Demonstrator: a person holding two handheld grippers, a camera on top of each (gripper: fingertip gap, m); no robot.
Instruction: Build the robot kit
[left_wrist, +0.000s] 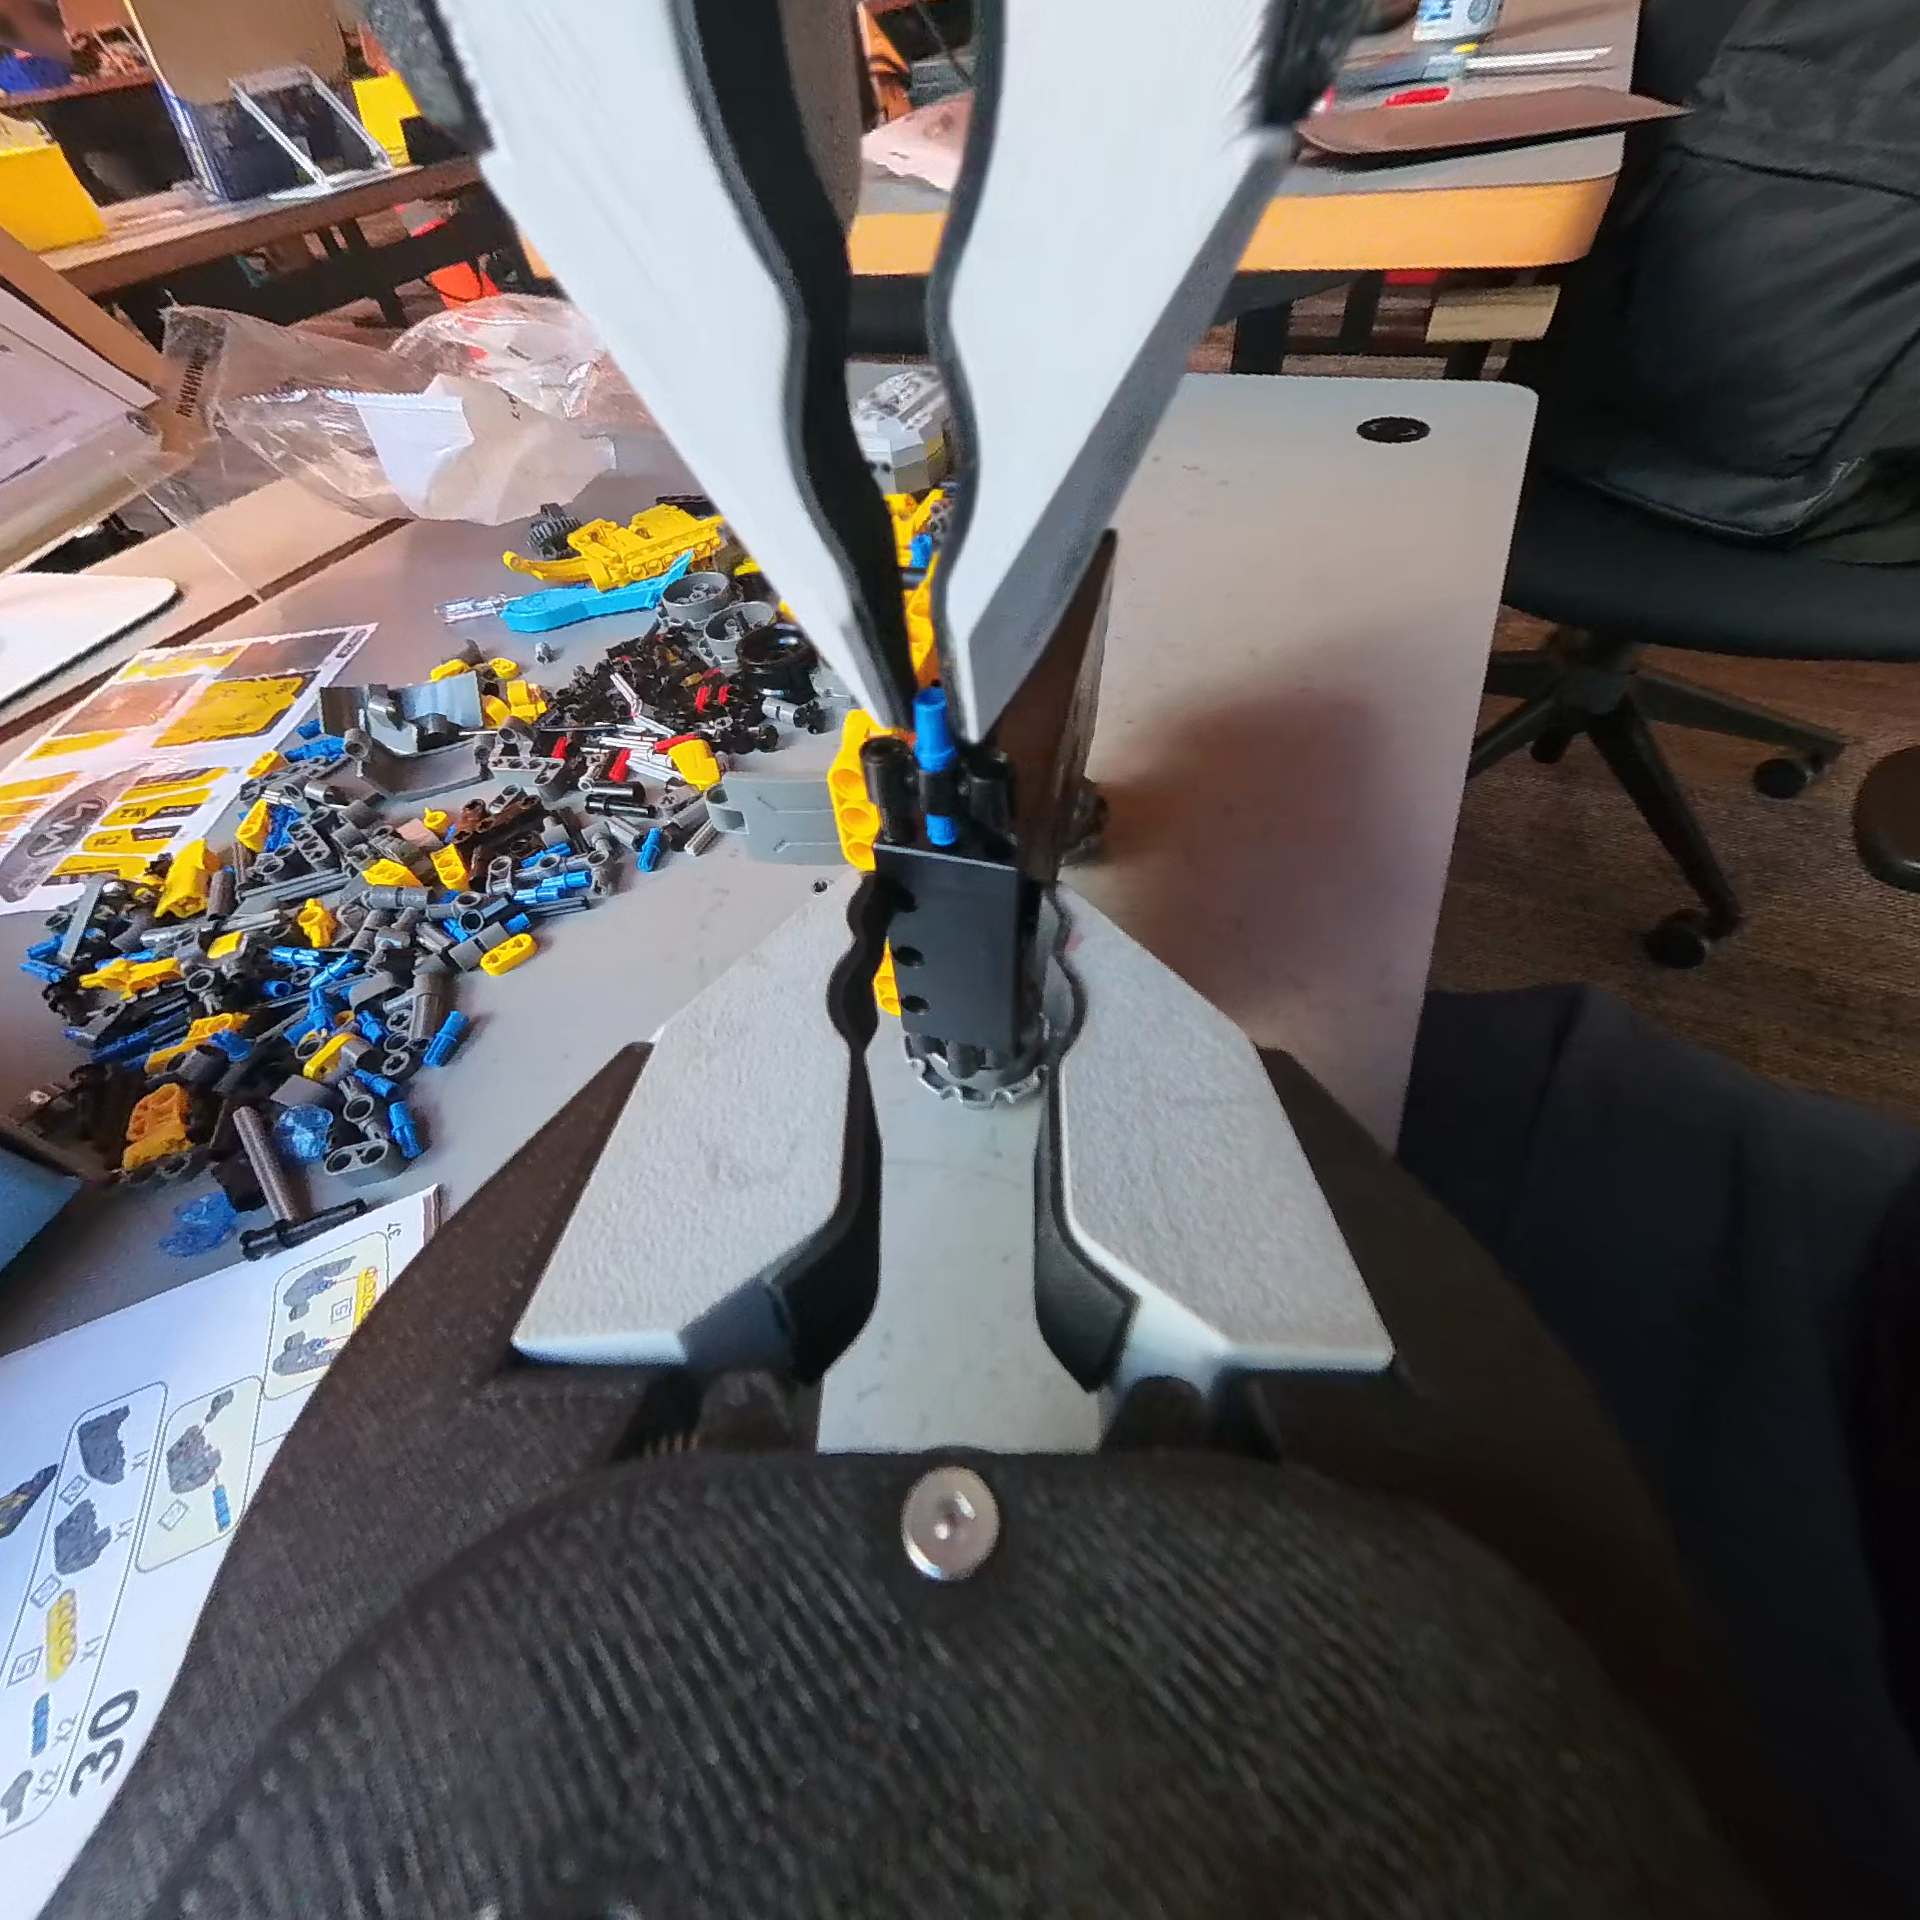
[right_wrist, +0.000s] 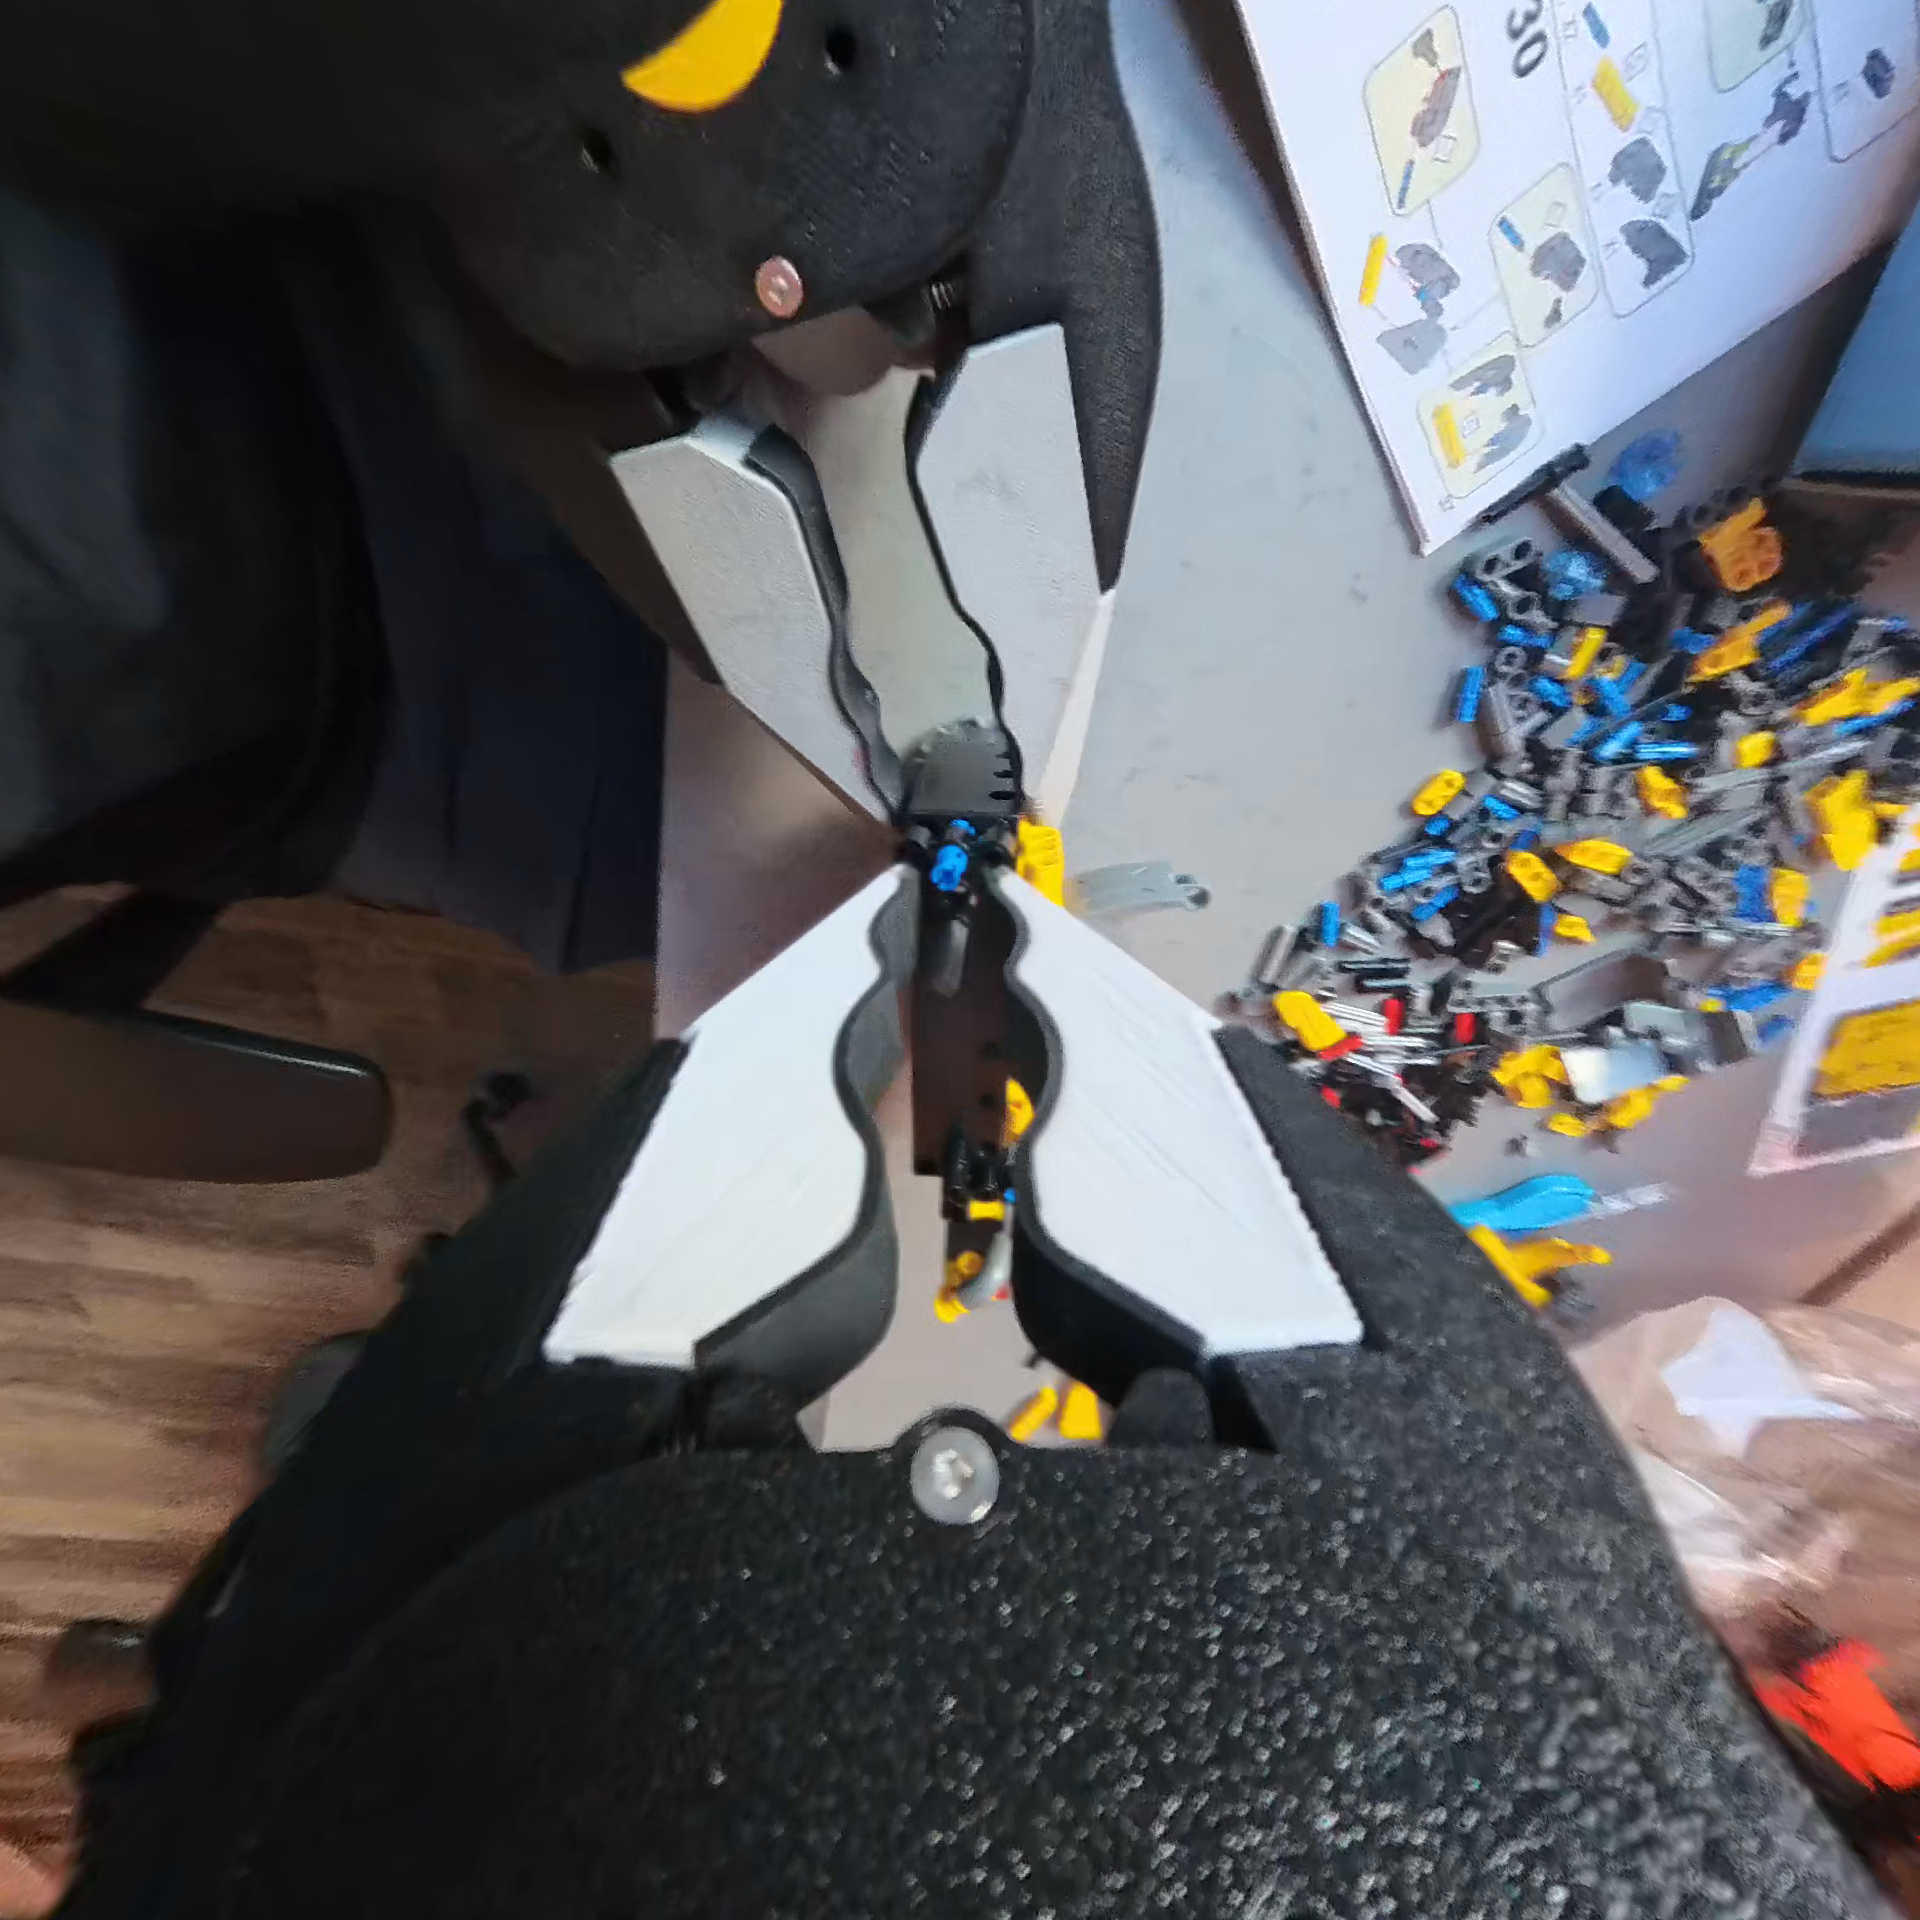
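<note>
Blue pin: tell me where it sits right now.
The blue pin stands at the top of the black beam assembly held by the left gripper, right where the right gripper tips meet it, above the grey table.

We see bright daylight, a soft shadow on the pale grey tabletop (left_wrist: 1288, 644) at centre right, fisheye bending at the edges, and motion blur throughout the right wrist view.

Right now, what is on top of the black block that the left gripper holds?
On the black block, black pins and a blue pin stand up; the right gripper pinches the blue one. How deep they sit inside is hidden.
</note>
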